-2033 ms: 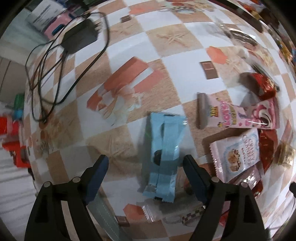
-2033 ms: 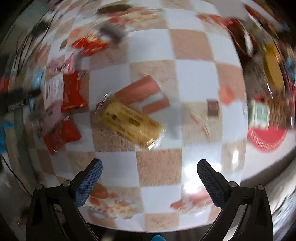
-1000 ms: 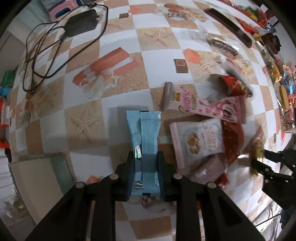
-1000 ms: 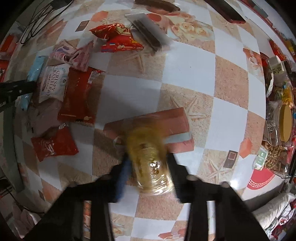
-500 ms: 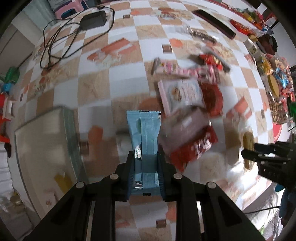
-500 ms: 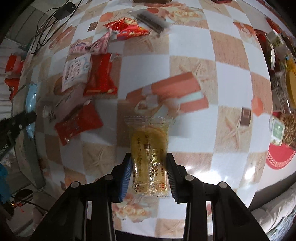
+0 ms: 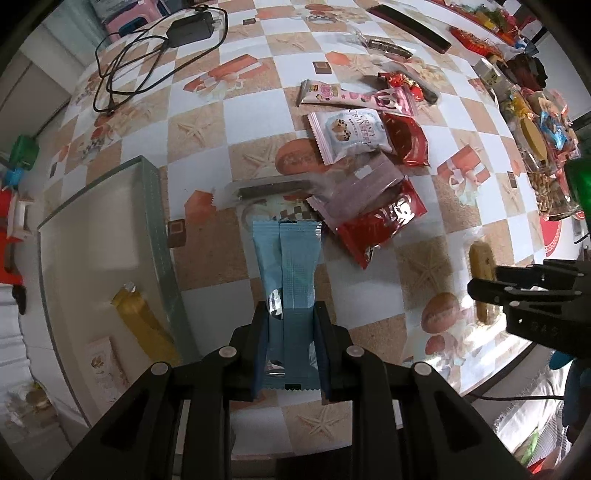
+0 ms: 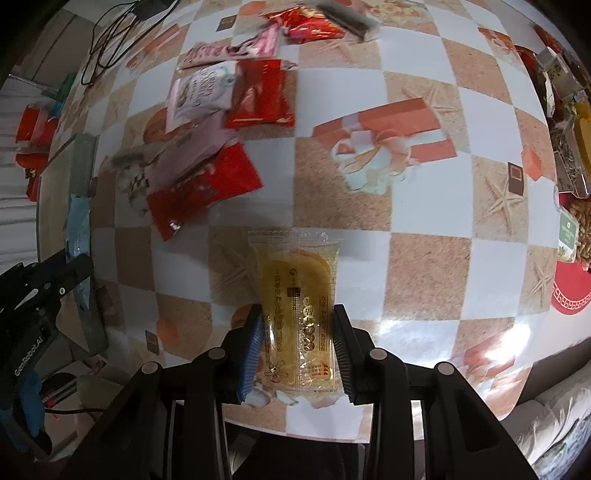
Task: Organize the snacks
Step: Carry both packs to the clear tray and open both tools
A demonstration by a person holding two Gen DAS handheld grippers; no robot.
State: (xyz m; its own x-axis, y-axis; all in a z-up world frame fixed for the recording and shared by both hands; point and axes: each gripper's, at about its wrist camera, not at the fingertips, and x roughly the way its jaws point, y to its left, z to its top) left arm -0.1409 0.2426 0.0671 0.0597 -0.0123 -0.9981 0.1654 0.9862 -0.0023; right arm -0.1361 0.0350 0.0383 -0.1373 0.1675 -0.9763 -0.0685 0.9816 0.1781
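Observation:
My left gripper [image 7: 290, 354] is shut on a light blue snack packet [image 7: 288, 269] and holds it above the checkered table, just right of a clear glass box [image 7: 155, 206]. The box holds a yellow packet [image 7: 142, 325] and a small white one [image 7: 105, 363]. My right gripper [image 8: 299, 350] is shut on a clear-wrapped yellow cake packet [image 8: 297, 291], held above the table near its front edge; it also shows in the left wrist view [image 7: 482, 273]. A pile of snacks lies mid-table: a white cookie bag [image 7: 349, 133], red packets [image 7: 380, 218], a pink wrapper [image 7: 354, 98].
A black charger with a tangled cable [image 7: 188, 27] lies at the far left of the table. More snacks and jars [image 7: 535, 122] crowd the right edge. The left gripper shows at the left of the right wrist view [image 8: 44, 295]. A red plate [image 8: 570, 291] sits far right.
Both grippers closed on their packets and lifted them off the table. The left one carried the blue packet back toward the glass box; the right one drew the yellow packet toward the front edge.

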